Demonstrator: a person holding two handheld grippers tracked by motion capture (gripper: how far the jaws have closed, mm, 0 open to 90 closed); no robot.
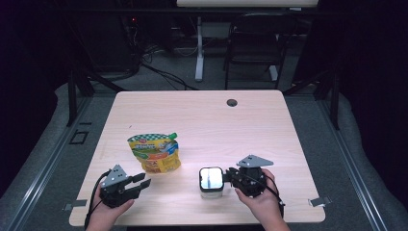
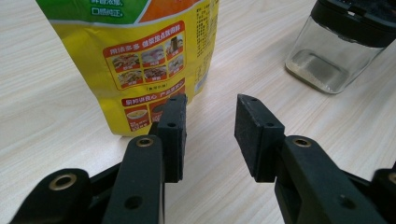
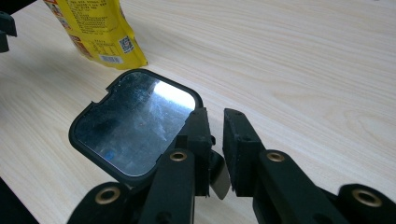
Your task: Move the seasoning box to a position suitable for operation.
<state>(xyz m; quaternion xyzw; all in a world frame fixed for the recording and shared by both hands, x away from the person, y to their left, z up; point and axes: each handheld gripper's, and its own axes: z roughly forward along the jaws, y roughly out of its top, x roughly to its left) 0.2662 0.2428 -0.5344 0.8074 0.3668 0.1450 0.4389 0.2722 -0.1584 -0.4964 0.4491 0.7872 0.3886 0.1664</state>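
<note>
Both jaws: left gripper (image 2: 210, 135) half-open, empty; right gripper (image 3: 215, 144) pinching jar lid's tab (image 3: 219, 179)

On the table (image 1: 250, 125), the pouch (image 1: 155, 152) stood left of the lidded jar (image 1: 211, 182) and a little farther back, the left gripper (image 1: 140, 182) before it and the right gripper (image 1: 230, 175) right of the jar.

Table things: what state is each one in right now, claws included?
Yellow pouch: upright, green cap on, untouched.
Clear container: upright, lid on; a small tab at its lid sits between the right claw's jaws.
Left claw: open, empty, short of the pouch.
Right claw: narrowly parted around the tab.
</note>
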